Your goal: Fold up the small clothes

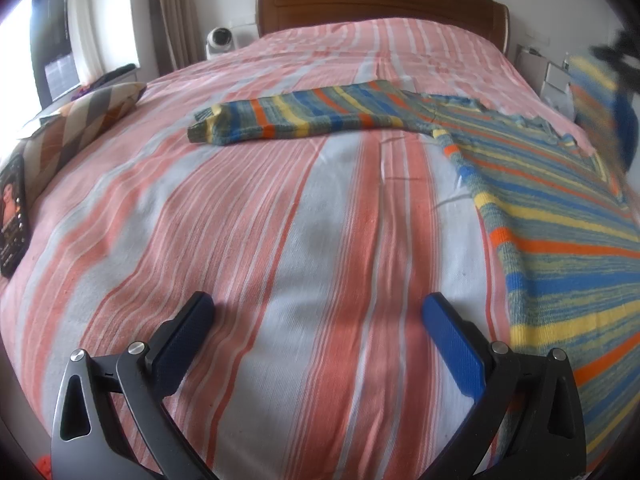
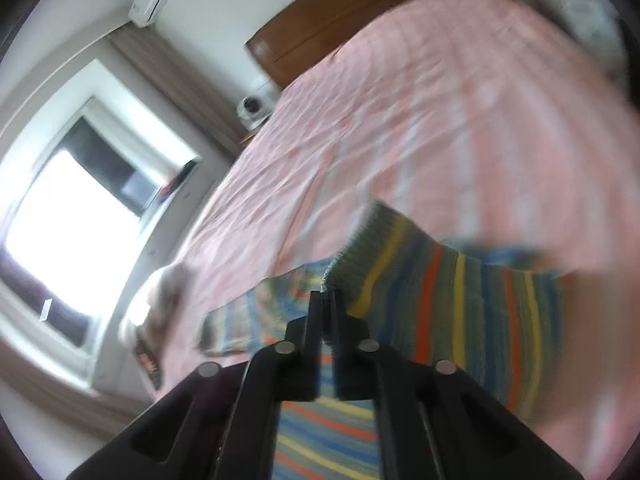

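A knitted sweater (image 1: 560, 216) with blue, yellow, orange and grey-green stripes lies on the bed at the right, one sleeve (image 1: 296, 116) stretched out to the left. My left gripper (image 1: 316, 312) is open and empty, low over the sheet, left of the sweater's body. My right gripper (image 2: 328, 296) is shut on the sweater's other sleeve (image 2: 440, 292) and holds it lifted above the bed; that view is tilted and blurred. The raised sleeve (image 1: 596, 92) shows at the far right of the left wrist view.
The bed has a pink and white striped sheet (image 1: 280, 220) and a wooden headboard (image 1: 380, 0). A patterned pillow (image 1: 84, 120) and a phone (image 1: 14, 216) lie at the left edge. A white camera (image 1: 220, 40) stands by the curtain. A window (image 2: 80, 220) is at the left.
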Tool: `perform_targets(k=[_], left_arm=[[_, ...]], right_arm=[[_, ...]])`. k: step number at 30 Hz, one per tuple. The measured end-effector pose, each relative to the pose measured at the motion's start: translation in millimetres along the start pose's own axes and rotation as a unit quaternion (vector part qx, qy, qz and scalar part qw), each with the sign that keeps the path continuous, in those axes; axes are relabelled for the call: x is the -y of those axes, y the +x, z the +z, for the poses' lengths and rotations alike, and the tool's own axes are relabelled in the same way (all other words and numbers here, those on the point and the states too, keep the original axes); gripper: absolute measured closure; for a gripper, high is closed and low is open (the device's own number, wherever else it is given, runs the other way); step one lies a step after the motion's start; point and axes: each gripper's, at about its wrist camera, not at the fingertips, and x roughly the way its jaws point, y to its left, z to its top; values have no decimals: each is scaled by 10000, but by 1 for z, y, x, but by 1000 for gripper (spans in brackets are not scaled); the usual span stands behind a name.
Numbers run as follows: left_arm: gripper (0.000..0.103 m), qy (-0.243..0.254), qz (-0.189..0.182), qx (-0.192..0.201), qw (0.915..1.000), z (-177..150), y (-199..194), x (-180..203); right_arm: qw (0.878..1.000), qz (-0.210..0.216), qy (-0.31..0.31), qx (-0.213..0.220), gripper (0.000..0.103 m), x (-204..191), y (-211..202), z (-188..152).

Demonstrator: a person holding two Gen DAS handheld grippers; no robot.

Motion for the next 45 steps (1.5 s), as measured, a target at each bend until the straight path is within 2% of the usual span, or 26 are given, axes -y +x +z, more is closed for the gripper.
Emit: perform_targets(k=[1,2,5,9,14,17,19,23,30,38,45], left_arm=[[0,-2,-1,1,10000,0,0,0],[0,-4,-4,4,10000,0,0,0],[0,-1,-3,1,10000,0,0,0],[0,-3,3,3,10000,0,0,0],[0,-1,5,9,10000,0,0,0],[0,-1,5,17,10000,1,-1,0],[0,0,4,19,10000,0,-1,0],[0,-1,4,33,10000,2,-1,-1],[0,-5,11,52,10000,2,-2,-2],[0,-10,15,76,10000,2,-2,-2],[0,-10,16,77,10000,2,-2,-2]], right_arm=[[9999,-5,51,-104,56,-3,13,-3],[9999,-7,90,-139,50,-6,22,-7],[9996,113,258,5,47,-1,23,-18],[9993,-258,252,54,43,30,-5,-36],[9934,-1119,204,177,42,93,-56,-89],[9831,-1812,24,271,42,132,-91,-133],[9778,-2062,-85,351,42,149,-111,-155],[9794,-1938,59,559,40,185,-147,-197],[9805,-1585,341,1111,37,218,-167,-236],[9804,-1316,438,1397,37,230,-165,-244],[9797,-1377,372,1412,36,229,-159,-244]])
